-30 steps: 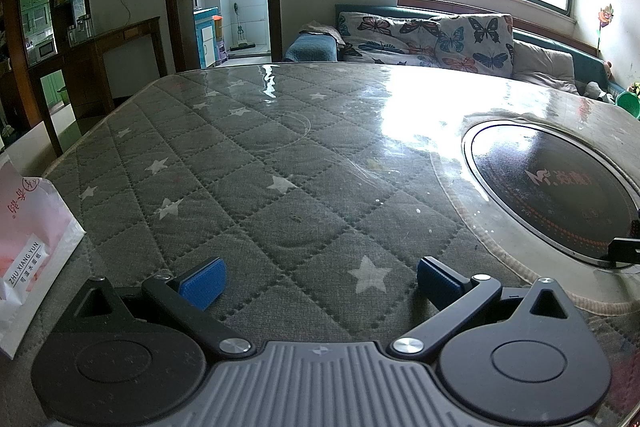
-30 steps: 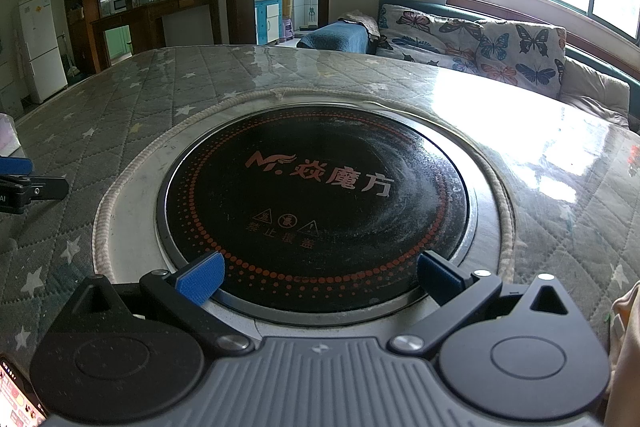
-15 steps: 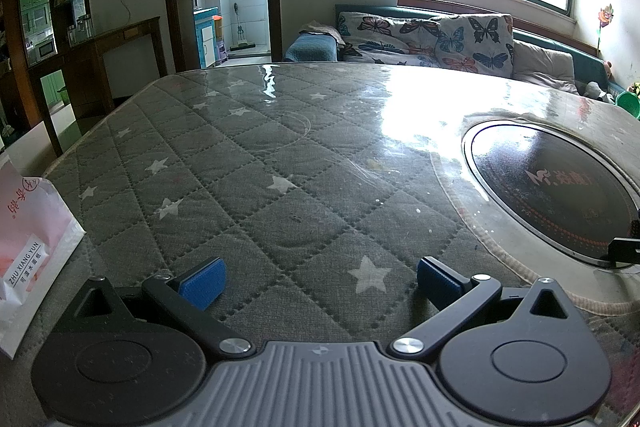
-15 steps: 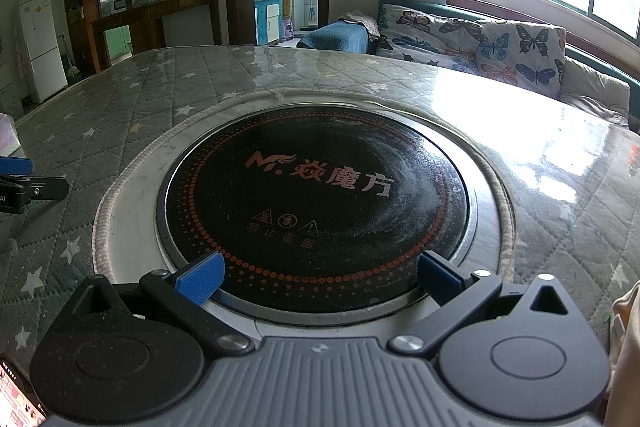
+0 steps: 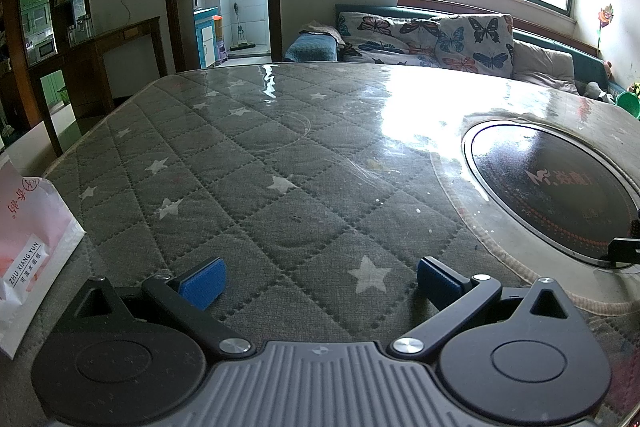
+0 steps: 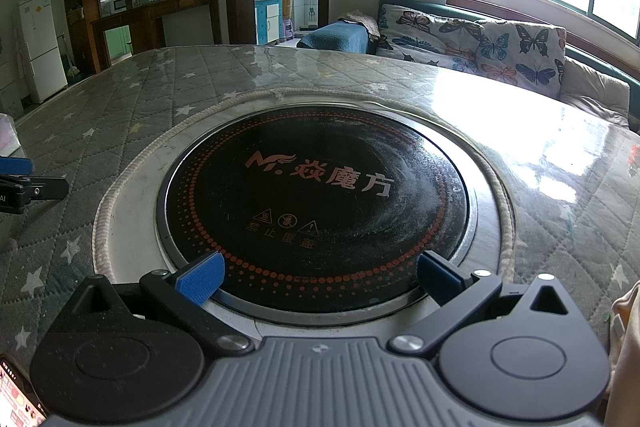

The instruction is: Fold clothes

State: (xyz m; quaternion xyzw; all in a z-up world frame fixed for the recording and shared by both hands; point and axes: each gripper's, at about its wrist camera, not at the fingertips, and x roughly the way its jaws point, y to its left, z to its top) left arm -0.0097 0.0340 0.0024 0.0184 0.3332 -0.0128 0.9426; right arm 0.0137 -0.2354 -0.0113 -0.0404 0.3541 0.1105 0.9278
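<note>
My left gripper (image 5: 318, 279) is open low over the grey quilted table cover (image 5: 248, 187), with nothing between its blue pads. My right gripper (image 6: 318, 277) is open too, over the near rim of the round black induction plate (image 6: 316, 195) set in the table. A strip of pale cream cloth (image 6: 624, 347) shows at the right edge of the right wrist view, beside the right gripper. No other garment lies on the table in either view. A fingertip of the left gripper (image 6: 16, 167) shows at the left edge of the right wrist view.
A white and pink paper bag (image 5: 28, 251) stands at the table's left edge. A phone screen (image 6: 18, 403) shows at the bottom left of the right wrist view. Behind the table are a sofa with butterfly cushions (image 5: 432, 39), a wooden sideboard (image 5: 104, 67) and a doorway.
</note>
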